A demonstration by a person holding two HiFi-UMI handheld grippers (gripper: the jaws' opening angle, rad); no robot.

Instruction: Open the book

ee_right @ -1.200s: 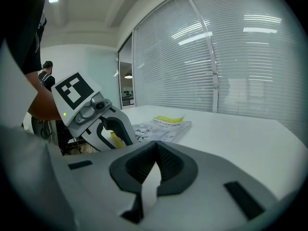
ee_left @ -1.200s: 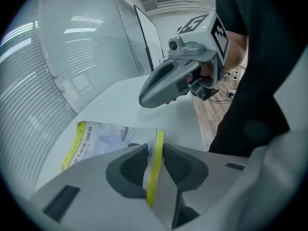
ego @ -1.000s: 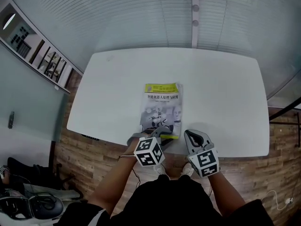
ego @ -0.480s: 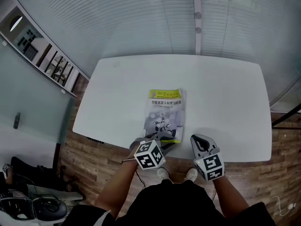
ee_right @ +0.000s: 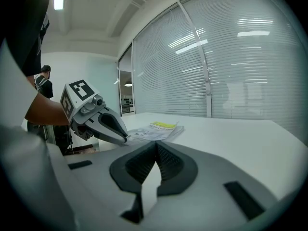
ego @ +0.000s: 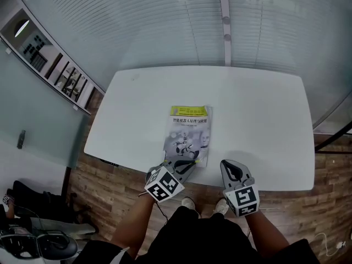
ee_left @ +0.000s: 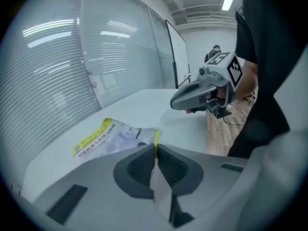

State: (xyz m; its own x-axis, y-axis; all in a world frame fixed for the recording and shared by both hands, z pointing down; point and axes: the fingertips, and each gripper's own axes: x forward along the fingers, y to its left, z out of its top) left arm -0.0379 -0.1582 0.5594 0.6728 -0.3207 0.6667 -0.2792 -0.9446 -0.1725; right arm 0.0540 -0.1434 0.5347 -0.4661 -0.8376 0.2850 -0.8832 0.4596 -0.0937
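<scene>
A thin book (ego: 190, 131) with a yellow band on its cover lies closed near the front edge of the white table (ego: 258, 109). My left gripper (ego: 184, 166) is at the book's near corner, and its jaws are closing on the cover's yellow edge. In the left gripper view that edge (ee_left: 155, 137) stands pinched between the jaws of the left gripper (ee_left: 155, 150), with the corner raised a little off the table. My right gripper (ego: 230, 166) hovers to the right of the book. In the right gripper view it (ee_right: 156, 148) is shut with nothing in it.
A brick-pattern floor (ego: 110, 186) lies below the table's front edge. Blinds cover the glass wall (ego: 165, 26) behind the table. A person stands far off in the room (ee_right: 43, 81).
My left gripper has closed onto the book's near corner, rolled and risen slightly, lifting the cover edge. The right gripper has drifted a little beside the book.
</scene>
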